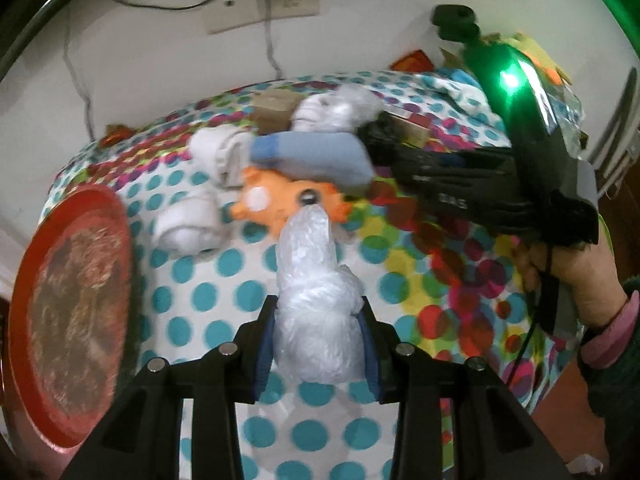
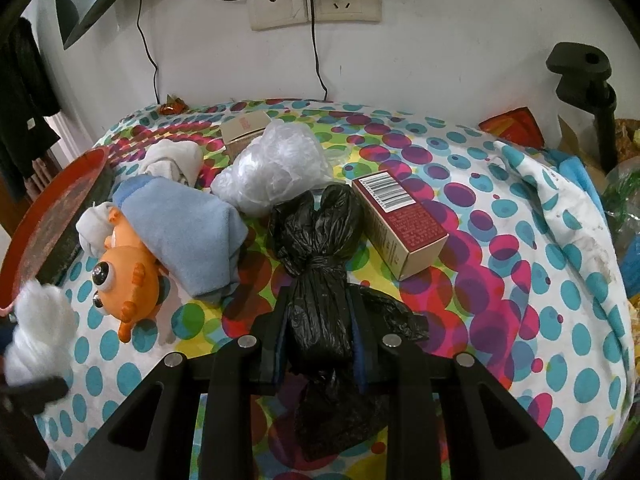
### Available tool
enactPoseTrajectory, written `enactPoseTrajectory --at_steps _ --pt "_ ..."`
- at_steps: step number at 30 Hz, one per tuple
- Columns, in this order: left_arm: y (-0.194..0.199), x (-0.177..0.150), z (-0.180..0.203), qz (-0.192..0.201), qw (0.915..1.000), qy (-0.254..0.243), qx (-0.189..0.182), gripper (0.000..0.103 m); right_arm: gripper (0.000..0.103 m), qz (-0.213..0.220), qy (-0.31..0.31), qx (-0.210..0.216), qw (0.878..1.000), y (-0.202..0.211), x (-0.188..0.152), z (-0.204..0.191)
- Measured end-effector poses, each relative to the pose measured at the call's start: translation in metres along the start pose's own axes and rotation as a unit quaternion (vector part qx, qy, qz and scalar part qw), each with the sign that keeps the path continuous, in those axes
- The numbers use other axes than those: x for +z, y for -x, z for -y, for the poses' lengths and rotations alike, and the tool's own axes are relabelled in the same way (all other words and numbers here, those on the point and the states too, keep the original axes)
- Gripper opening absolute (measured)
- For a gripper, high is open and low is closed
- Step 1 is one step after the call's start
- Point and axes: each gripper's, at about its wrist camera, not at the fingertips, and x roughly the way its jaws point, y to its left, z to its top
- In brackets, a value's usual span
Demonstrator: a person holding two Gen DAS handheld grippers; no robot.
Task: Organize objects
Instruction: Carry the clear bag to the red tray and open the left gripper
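A: What's cut off?

B: The red tray (image 1: 68,300) runs off the left edge in both wrist views, and the right hand (image 1: 576,280) leaves at the right.

A: Blurred?

B: The blue cloth (image 1: 316,156) and orange toy (image 1: 280,200) smear; the red box's (image 2: 404,216) print is unreadable.

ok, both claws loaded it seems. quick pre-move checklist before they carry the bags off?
1. Left claw shut on white plastic bag: ok.
2. Right claw shut on black plastic bag: ok.
3. White bag clear of the orange toy: cannot tell.
4. Black bag clear of the red box: ok.
5. Red tray free to receive: cannot tell.
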Motion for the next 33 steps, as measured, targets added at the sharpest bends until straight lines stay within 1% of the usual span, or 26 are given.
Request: enactPoseTrajectory --at_steps 6,9,12,14,19,24,26,33 --pt "0.017 -0.004 -0.030 0.013 0.9990 0.023 0.037 0.037 0.023 -0.001 0.004 -0.005 1.000 0.000 0.000 -0.001" --pt "0.023 -0.005 -0.050 0.011 0.9980 0.042 0.046 0.037 0.023 -0.001 0.007 -0.008 1.000 0.000 0.001 -0.001" --pt "0.030 -0.006 -0.070 0.015 0.9965 0.060 0.057 0.037 0.023 -0.002 0.013 -0.015 1.000 0.000 0.001 -0.003" --pt "0.034 -0.008 -0.082 0.017 0.9949 0.070 0.070 0.037 0.023 -0.003 0.018 -0.022 1.000 -0.001 0.001 -0.005" --pt "0.038 -0.016 -0.121 0.010 0.9906 0.100 0.093 0.037 0.023 -0.003 0.022 -0.027 0.999 0.000 0.000 -0.007" --pt "0.036 -0.028 -0.161 -0.004 0.9845 0.126 0.122 0.037 0.023 -0.004 0.029 -0.034 0.999 0.000 0.001 -0.008" --pt "0.033 -0.034 -0.176 -0.006 0.9825 0.137 0.127 0.037 0.023 -0.004 0.028 -0.033 0.999 0.000 0.001 -0.009" --pt "0.019 -0.053 -0.231 -0.023 0.9712 0.170 0.166 0.037 0.023 -0.004 0.028 -0.034 0.999 0.000 0.001 -0.010"
